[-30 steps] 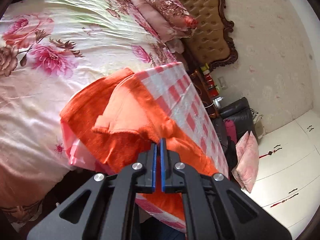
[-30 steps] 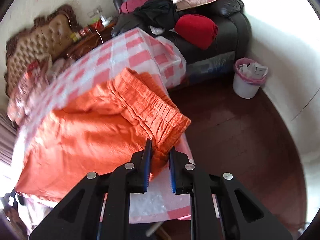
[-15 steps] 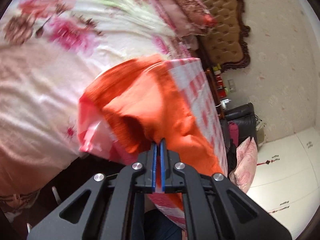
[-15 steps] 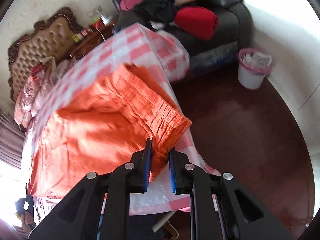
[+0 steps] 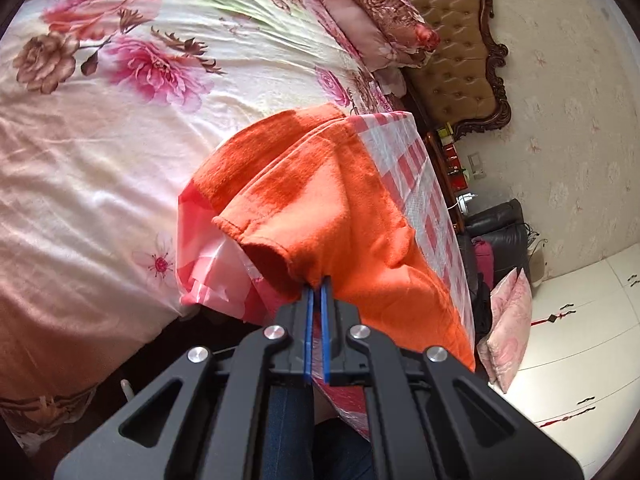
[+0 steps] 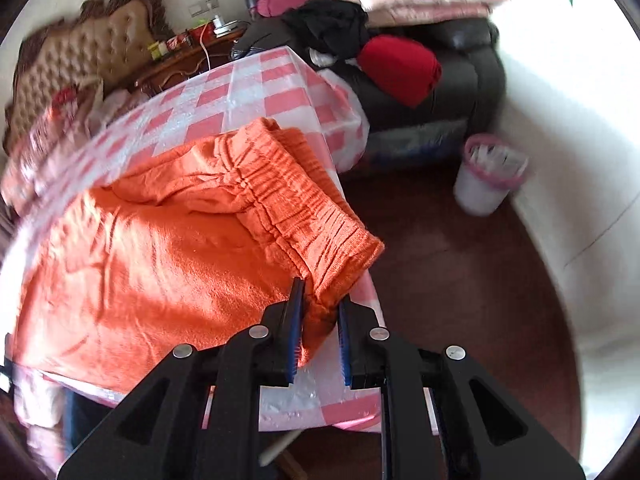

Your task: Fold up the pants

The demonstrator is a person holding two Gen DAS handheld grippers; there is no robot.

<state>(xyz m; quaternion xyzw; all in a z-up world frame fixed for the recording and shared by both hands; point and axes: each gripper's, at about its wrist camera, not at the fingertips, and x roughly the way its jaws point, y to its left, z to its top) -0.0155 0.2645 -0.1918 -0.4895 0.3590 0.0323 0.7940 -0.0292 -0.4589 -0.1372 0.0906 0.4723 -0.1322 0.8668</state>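
Our left claw points downward, its blue pads pinched tight on the hem of the orange pants. Our right claw tilts down more steeply and grips the ribbed elastic waistband with a narrow gap. The soft, fuzzy pants lie spread over the desk, on a pink-and-white checked plastic cloth, beside the floral bed.
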